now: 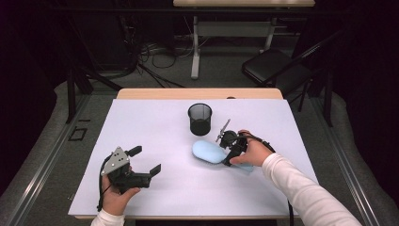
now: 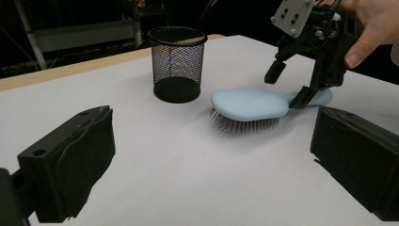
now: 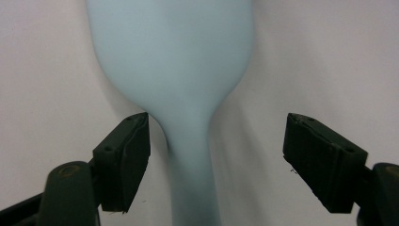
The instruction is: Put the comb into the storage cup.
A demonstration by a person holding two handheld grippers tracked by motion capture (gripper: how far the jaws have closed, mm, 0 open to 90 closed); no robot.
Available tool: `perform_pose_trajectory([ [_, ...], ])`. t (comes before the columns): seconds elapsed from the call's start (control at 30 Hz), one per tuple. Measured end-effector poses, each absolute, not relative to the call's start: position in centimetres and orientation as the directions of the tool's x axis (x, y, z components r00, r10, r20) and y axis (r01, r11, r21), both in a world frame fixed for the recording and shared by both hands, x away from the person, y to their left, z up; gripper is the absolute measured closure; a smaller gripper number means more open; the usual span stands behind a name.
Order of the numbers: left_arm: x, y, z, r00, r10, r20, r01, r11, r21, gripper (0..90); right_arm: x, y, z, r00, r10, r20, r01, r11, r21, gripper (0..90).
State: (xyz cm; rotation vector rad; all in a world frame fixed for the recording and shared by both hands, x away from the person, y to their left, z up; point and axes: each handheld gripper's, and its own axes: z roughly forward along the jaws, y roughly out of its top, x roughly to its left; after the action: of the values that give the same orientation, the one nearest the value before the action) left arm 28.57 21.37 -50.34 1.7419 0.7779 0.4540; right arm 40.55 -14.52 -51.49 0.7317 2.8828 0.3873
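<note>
Straddling the hairbrush [image 1: 214, 153] handle right of desk centre, the right gripper [image 1: 230, 148] is not yet clamped, the left gripper [image 1: 141, 162] is held open, idle, and lifting into the mesh cup [image 1: 200, 118] is judged pending.

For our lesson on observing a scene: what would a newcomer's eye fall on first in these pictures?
The pale blue hairbrush lying bristles down on the white table cover, right of the middle. The right gripper straddles its handle with open jaws, not yet pressing. Just behind stands a black mesh pen cup, and the left gripper sits open at the near left.
</note>
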Motion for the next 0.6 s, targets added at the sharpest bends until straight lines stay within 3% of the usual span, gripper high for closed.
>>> perform_pose_trajectory([
  [0.6, 28.56, 21.35, -50.35, 0.705, 0.705, -0.077, 0.272, -0.169, 0.948, 0.5, 40.39, -14.06, -52.25, -0.871, 0.489, -0.046, 0.458, 0.843, 0.283, 35.4],
])
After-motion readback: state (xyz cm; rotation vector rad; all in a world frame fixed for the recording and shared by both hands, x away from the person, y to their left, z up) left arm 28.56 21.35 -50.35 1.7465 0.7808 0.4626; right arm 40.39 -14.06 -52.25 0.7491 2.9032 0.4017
